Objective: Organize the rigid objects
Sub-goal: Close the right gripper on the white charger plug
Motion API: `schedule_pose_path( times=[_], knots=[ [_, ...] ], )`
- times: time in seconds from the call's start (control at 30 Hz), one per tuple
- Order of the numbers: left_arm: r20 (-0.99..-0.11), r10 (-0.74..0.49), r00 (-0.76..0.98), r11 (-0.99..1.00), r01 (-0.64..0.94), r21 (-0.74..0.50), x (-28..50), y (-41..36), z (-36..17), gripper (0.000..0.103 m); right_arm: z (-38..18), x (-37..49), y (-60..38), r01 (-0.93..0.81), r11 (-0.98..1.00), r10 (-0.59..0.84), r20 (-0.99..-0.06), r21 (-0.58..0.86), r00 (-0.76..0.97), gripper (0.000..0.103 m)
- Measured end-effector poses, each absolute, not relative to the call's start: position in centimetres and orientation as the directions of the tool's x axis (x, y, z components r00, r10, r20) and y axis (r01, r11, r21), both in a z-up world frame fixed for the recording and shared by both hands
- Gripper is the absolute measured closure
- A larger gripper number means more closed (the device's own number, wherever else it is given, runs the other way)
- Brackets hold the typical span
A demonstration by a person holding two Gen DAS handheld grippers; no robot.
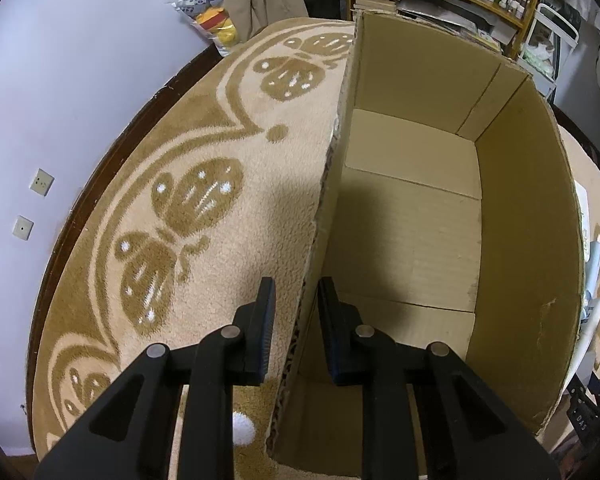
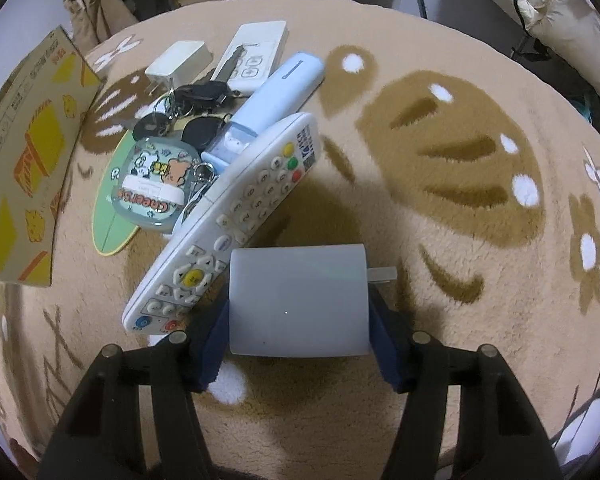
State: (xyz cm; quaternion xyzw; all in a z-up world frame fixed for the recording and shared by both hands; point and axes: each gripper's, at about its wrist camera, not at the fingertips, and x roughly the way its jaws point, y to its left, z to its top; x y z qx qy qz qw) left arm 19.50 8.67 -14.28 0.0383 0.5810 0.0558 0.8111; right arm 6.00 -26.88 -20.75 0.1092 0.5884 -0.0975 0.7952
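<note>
Cardboard is pinched at the near wall of the open cardboard box point(image 1: 412, 216), where the left gripper point(image 1: 296, 332) is closed down to a narrow gap astride the rim, one pad outside over the rug point(image 1: 204, 132) and one inside; the box is judged to be steadied this way so that things can be dropped into it, and its floor, as far as it is seen, is bare. Over on the other side, a white plug adapter point(image 2: 299, 300) is flanked by the blue-padded fingers point(image 2: 388, 344) of the right gripper point(image 2: 300, 344), which is held fairly wide; both pads appear to meet the block's sides, though firm pressure cannot be confirmed. The adapter lies on the rug at the near end of the clutter, its metal prong pointing right, and is touched at its left edge by a white TV remote point(image 2: 236, 224). Further back a pale blue case point(image 2: 276, 96), a bunch of keys point(image 2: 188, 108), a cartoon-printed case point(image 2: 156, 184), a white air-conditioner remote point(image 2: 256, 56) and a second white charger point(image 2: 180, 64) are heaped together, presumably awaiting sorting. Much is left unclear: the box's near corner is cut off by the frame, the adapter's underside is hidden, and what lies beneath the keys cannot be made out.
</note>
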Motion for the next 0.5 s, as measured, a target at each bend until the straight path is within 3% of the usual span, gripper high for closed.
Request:
schedule_pose_path(
  times=[0.5],
  knots=[
    [-0.941,0.125,0.314,0.992,-0.052,0.114,19.5,8.8,-14.3,0.083,-19.0,5.8,-28.7,0.321,0.944,-0.044,-0.935,0.076,0.352,0.037]
  ],
)
